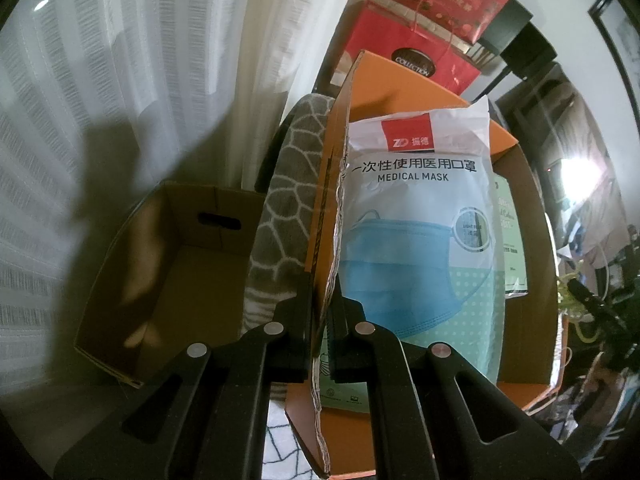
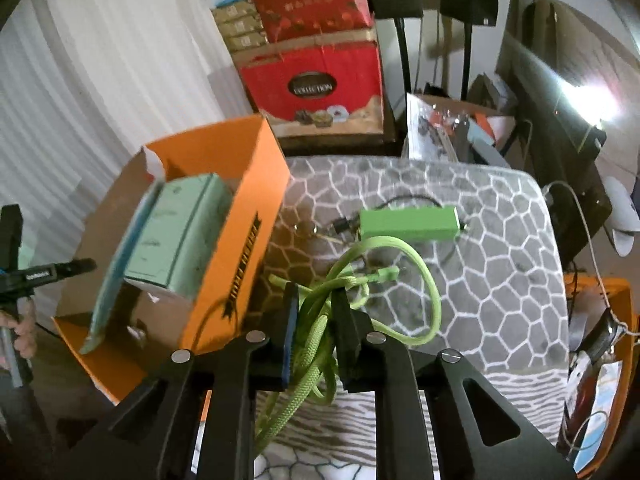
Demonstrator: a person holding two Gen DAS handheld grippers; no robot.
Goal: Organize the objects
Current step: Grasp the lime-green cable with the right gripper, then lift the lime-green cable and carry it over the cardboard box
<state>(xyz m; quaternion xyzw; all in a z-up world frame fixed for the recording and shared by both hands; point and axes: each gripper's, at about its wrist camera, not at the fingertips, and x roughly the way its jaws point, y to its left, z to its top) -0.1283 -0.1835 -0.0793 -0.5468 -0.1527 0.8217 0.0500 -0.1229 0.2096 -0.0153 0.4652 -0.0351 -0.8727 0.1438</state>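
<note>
Two claws grip: the left claw [image 1: 322, 308] is clenched on the orange box [image 1: 400, 80] wall, the right claw [image 2: 316, 312] grasps the green cable [image 2: 420, 292] above the mat [image 2: 500, 260].

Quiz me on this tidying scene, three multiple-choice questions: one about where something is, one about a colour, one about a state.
1. Where is the medical mask pack?
A. inside the orange box
B. on the patterned mat
C. in the plain cardboard box

2. What colour is the braided cable?
A. red
B. light green
C. black

3. What is the right tool doing?
A. standing wide open over the mat
B. closed on the cable
C. closed on the orange box

Key: 1 A, the pack stands between the orange walls. 2 B, its loops are light green. 3 B, cable strands run between both fingers.
</note>
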